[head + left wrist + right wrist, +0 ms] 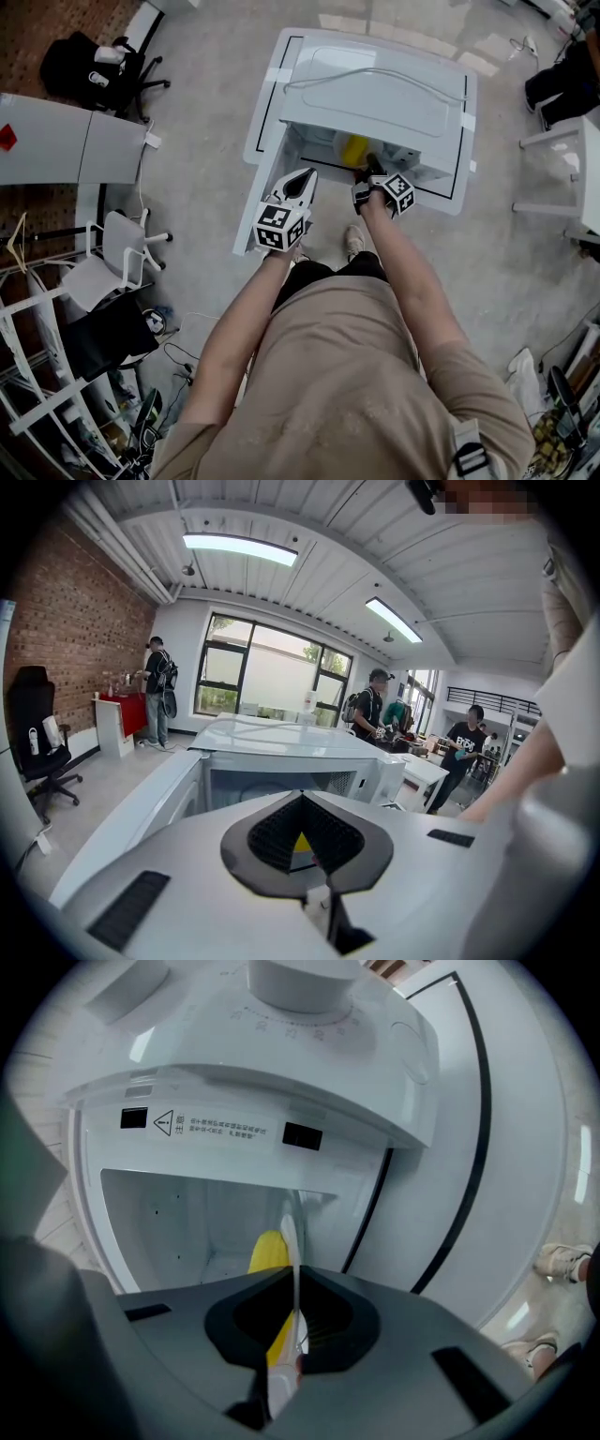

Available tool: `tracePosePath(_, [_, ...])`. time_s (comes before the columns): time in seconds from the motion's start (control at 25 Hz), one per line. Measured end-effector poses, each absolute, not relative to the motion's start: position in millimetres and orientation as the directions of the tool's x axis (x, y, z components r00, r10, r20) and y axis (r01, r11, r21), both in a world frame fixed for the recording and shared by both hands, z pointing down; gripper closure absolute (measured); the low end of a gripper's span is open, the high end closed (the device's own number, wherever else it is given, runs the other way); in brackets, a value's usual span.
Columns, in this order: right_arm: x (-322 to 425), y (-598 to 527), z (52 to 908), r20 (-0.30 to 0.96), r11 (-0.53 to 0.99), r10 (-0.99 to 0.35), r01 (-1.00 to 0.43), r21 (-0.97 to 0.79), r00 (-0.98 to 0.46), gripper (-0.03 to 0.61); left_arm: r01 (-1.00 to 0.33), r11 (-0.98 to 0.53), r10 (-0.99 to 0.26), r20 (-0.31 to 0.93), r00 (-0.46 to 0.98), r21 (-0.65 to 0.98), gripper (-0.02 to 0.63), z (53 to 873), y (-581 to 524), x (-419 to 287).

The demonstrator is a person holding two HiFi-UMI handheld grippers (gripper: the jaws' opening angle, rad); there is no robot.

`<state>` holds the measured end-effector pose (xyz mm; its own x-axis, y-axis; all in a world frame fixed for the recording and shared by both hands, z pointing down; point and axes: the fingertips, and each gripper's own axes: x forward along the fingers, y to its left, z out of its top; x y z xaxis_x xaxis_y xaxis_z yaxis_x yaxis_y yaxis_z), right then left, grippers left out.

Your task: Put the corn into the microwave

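On white worktop, filling most of it: microwave, white, open front twd near edge, i.e. twd the person. Door is swung out at left, twd near edge, so cavity is free to reach. Inside cavity, on its floor, approx. left of mid: corn, yellow, 1 pc, lying loose; task's item looks already delivered. At cavity mouth: right gripper, jaws pressed together, nothing clamped betw. them. Corn sits just beyond the tips, contact not determinable. Est. reason: closed tips make a blunt pusher for seating the cob deeper, or the placing is simply finished. Over near edge, just right of open door & left of right gripper: left gripper, jaws likewise together, empty, aimed at the opening but outside it. Est. reason: kept clear so only one tool works the opening, and parked handy to the door. Remaining, by est.: door to close, if req'd.
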<state>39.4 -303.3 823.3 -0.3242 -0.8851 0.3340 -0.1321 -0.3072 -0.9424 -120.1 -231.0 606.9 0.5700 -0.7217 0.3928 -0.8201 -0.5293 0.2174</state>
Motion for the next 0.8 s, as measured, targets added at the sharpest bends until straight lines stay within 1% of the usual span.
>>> tracePosePath(0.2, [40,-310,824,0.378,-0.352,-0.887,-0.142,-0.925,-0.265,0.561,-0.807,-0.545,-0.713,0.381,0.589,0.228,0.607,602,-228,-115])
tracePosePath(0.28, [36,-314,824,0.376,-0.354,-0.885,-0.129,-0.926,-0.273,0.561,-0.799,-0.554,-0.705,0.379,0.6,0.233,0.607,602,-226,-113])
tracePosePath(0.36, [29,-319,823,0.375,-0.347,-0.873,-0.143,-0.927,-0.311,0.558,-0.794,-0.562,-0.699,0.378,0.607,0.234,0.607,601,-224,-111])
tracePosePath(0.4, [25,-321,821,0.372,-0.335,-0.865,-0.163,-0.928,-0.337,0.544,-0.791,-0.565,-0.696,0.377,0.61,0.236,0.607,601,-224,-111])
tracePosePath(0.48, [17,-322,814,0.358,-0.302,-0.85,-0.2,-0.932,-0.386,0.487,-0.782,-0.573,-0.688,0.376,0.621,0.243,0.607,598,-222,-109])
tracePosePath(0.64, [9,-316,807,0.34,-0.262,-0.822,-0.227,-0.938,-0.457,0.434,-0.759,-0.602,-0.666,0.369,0.649,0.249,0.607,593,-219,-103])
tracePosePath(0.8, [6,-304,810,0.358,-0.201,-0.781,-0.337,-0.92,-0.511,0.431,-0.731,-0.631,-0.634,0.371,0.678,0.258,0.607,595,-213,-94])
